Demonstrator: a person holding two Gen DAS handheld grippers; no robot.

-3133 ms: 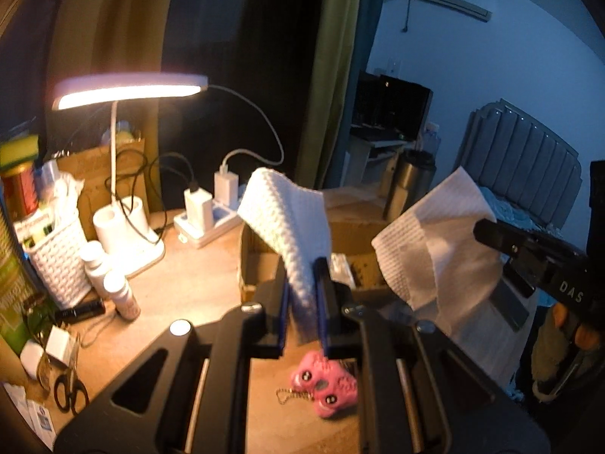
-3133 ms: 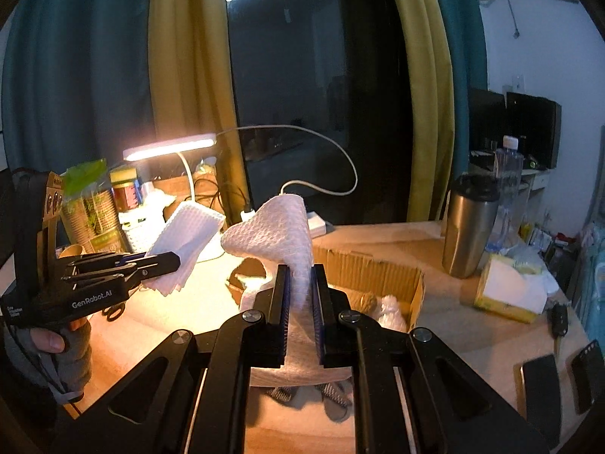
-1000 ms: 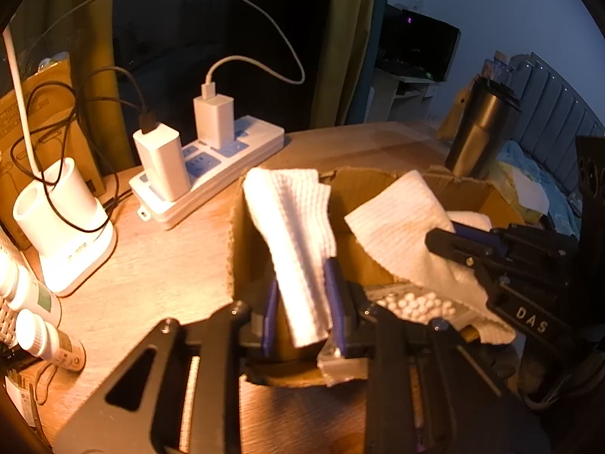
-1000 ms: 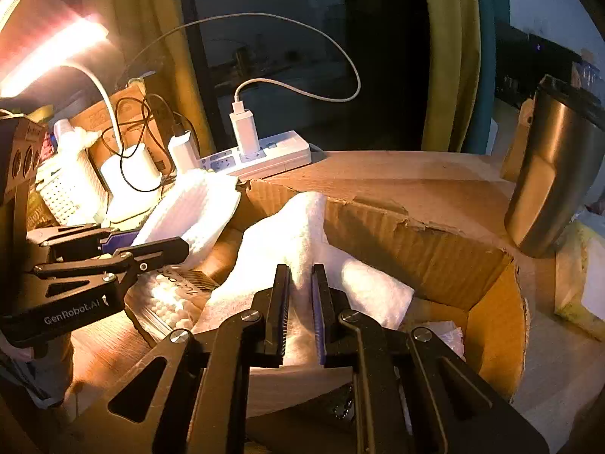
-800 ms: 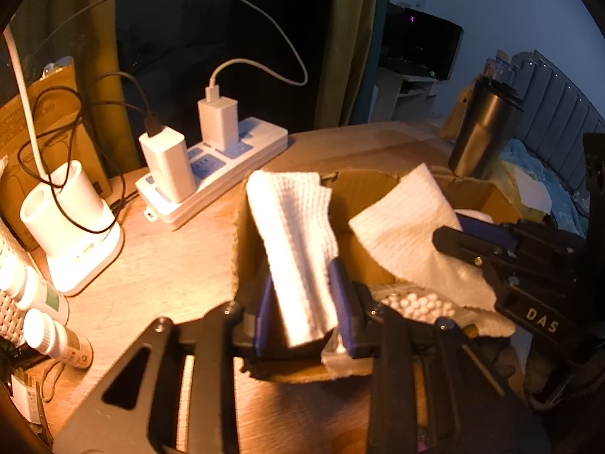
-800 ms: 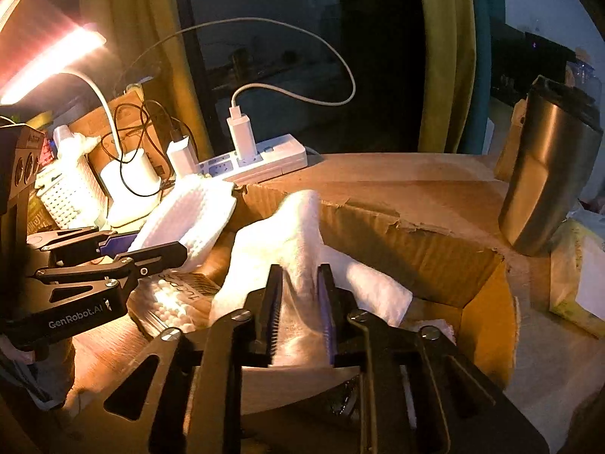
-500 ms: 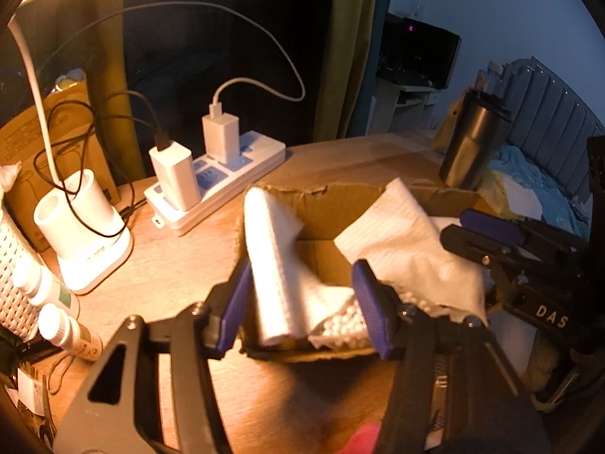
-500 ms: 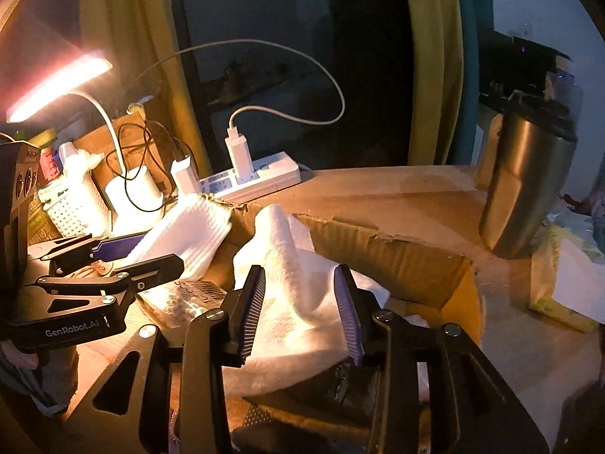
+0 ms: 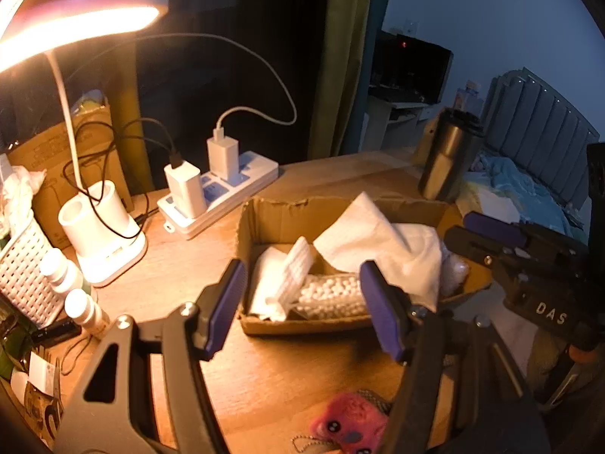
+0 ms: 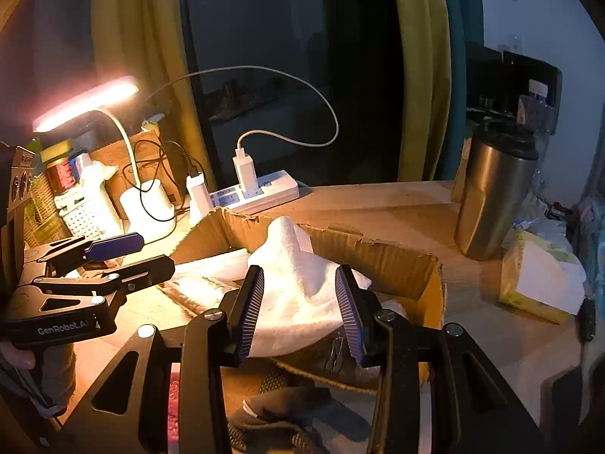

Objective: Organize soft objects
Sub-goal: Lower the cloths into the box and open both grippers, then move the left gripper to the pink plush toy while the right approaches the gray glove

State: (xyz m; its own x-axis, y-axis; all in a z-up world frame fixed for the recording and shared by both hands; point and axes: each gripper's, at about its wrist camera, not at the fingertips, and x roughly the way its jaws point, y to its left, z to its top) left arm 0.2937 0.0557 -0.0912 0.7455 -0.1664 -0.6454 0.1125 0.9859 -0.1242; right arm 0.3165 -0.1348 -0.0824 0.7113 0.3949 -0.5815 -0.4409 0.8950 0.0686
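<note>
A white cloth (image 9: 378, 242) lies crumpled in an open cardboard box (image 9: 302, 204), and its folded end (image 9: 295, 272) rests on a bag of white beads (image 9: 329, 295). My left gripper (image 9: 304, 314) hangs above the box's near edge. Its jaws are opening and nothing is between them. In the right wrist view the cloth (image 10: 298, 276) peaks inside the box (image 10: 378, 257). My right gripper (image 10: 300, 310) is open just in front of it, pads clear of the fabric. Each gripper shows in the other's view: the right gripper (image 9: 459, 227) and the left gripper (image 10: 157, 251). A pink plush keychain (image 9: 348, 423) lies on the desk in front.
A lit desk lamp (image 9: 102, 234), a power strip (image 9: 227, 193) with chargers and cables, a white basket (image 9: 22, 265) and small bottles (image 9: 81, 308) crowd the left. A steel tumbler (image 10: 491, 196) and a tissue pack (image 10: 540, 283) stand at the right. Dark fabric (image 10: 280, 408) lies at the front.
Both grippers were shut on the white cloth, lowered it into the box, then opened and let go. Both have since lifted and drawn back from the box.
</note>
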